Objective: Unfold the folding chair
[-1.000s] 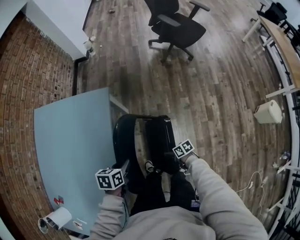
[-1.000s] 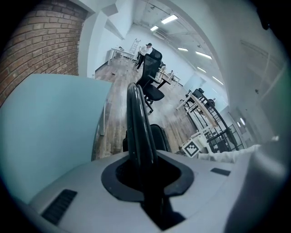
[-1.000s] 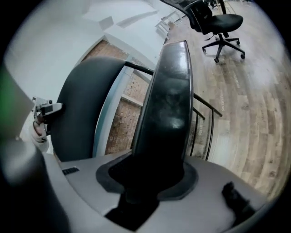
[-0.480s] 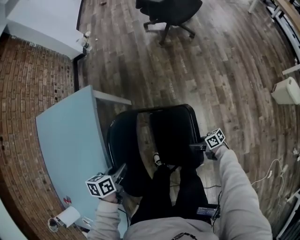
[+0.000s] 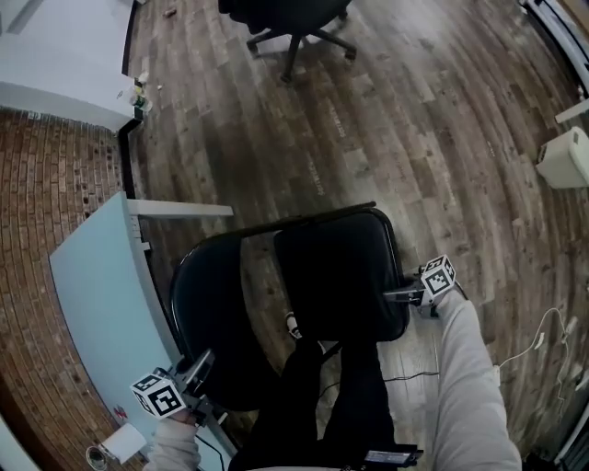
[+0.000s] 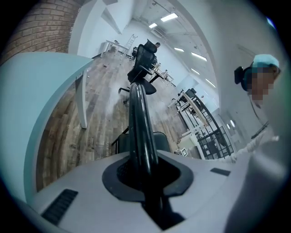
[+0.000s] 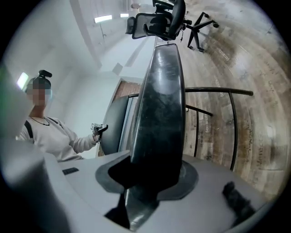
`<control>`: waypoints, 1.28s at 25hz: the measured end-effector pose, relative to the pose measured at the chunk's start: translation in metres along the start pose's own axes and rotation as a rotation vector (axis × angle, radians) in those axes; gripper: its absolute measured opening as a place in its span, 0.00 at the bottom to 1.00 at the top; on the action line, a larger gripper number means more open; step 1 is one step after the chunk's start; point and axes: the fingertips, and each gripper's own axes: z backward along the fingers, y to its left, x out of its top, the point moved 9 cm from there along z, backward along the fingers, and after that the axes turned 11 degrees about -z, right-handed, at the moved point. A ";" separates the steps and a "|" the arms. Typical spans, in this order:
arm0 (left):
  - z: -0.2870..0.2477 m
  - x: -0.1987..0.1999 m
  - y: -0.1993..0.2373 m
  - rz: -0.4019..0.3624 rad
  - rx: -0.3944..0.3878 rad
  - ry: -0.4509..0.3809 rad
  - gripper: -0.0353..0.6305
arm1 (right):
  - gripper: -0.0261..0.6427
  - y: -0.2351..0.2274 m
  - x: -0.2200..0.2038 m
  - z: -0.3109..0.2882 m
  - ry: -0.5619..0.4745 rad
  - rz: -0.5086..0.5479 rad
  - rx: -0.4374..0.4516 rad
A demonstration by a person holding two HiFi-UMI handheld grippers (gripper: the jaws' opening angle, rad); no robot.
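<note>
office chair (image 5: 285, 13): cropped at top | white box (image 5: 563, 158): cropped at right

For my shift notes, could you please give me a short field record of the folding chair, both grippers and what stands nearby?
Chair: black folding chair on wooden floor
Layout: seat spread apart from backrest
Left gripper: shut on frame tube of backrest
Right gripper: shut on seat edge
Nearby: light blue table beside backrest; office chair farther off

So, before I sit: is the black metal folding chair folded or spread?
Partly spread: its padded black seat is swung away from the rounded black backrest.
</note>
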 end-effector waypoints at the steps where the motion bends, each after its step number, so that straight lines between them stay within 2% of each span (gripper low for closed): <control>1: -0.003 -0.001 0.003 0.002 -0.004 -0.007 0.15 | 0.26 -0.007 0.001 0.004 -0.001 0.000 0.016; 13: -0.045 -0.022 0.029 0.052 -0.074 -0.016 0.15 | 0.27 -0.093 0.005 0.049 -0.020 -0.020 0.164; 19: -0.063 -0.025 0.026 0.044 -0.171 -0.035 0.18 | 0.27 -0.115 0.005 0.063 -0.053 0.003 0.258; 22: -0.075 -0.023 0.012 0.024 -0.173 -0.016 0.19 | 0.27 -0.128 0.002 0.072 -0.090 -0.016 0.255; 26: -0.093 -0.016 -0.020 -0.012 -0.173 0.029 0.21 | 0.29 -0.148 -0.011 0.084 -0.137 -0.104 0.201; 28: -0.099 -0.016 -0.030 0.018 -0.180 0.021 0.22 | 0.30 -0.155 -0.017 0.088 -0.140 -0.128 0.187; 30: -0.101 -0.019 -0.030 0.078 -0.178 -0.020 0.22 | 0.30 -0.159 -0.017 0.090 -0.145 -0.116 0.197; 32: -0.103 -0.021 -0.028 0.095 -0.179 -0.043 0.22 | 0.30 -0.160 -0.015 0.093 -0.161 -0.094 0.215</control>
